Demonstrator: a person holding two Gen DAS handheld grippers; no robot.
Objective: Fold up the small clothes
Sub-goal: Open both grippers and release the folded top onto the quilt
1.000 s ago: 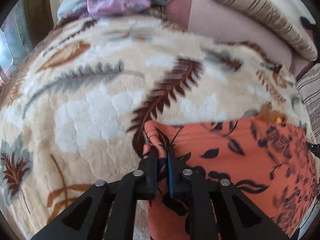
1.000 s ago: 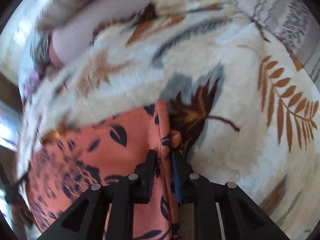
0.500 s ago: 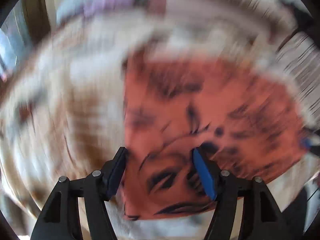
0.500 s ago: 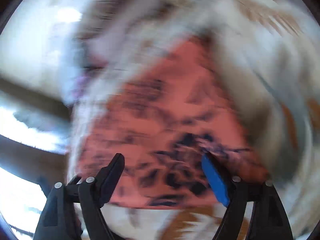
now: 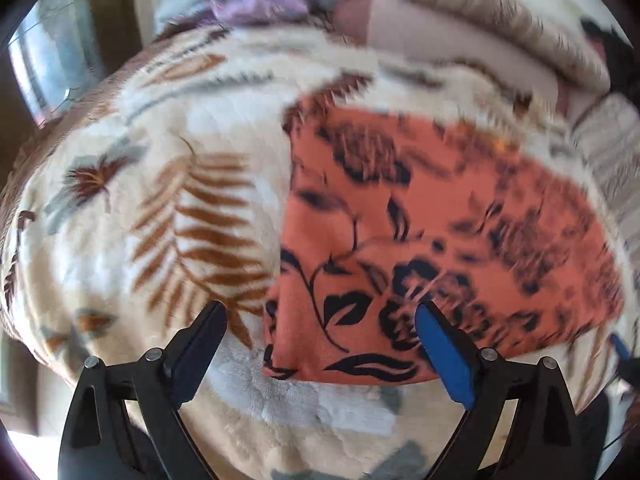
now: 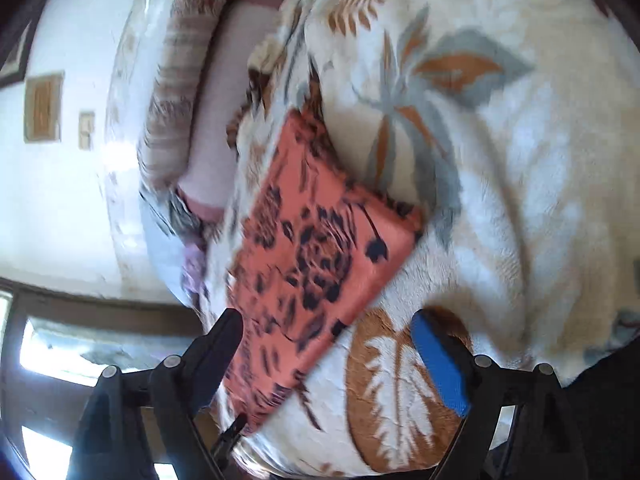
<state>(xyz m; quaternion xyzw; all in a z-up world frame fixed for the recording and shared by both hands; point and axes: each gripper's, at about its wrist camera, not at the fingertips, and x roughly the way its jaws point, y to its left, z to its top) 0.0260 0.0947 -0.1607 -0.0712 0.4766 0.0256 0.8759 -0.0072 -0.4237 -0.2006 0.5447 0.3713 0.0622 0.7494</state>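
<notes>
Motion-blurred: orange floral cloth (image 5: 440, 220), pillows (image 5: 460, 20).

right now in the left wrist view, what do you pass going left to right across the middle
window → brown fern leaf print on the blanket → folded orange floral garment → striped bedding at the right edge

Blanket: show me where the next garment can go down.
Free: the blanket left of the folded orange cloth, and the strip between its near edge and the open left tool. Right of the cloth, blanket lies bare. Crowded: rolled bedding behind.
</notes>
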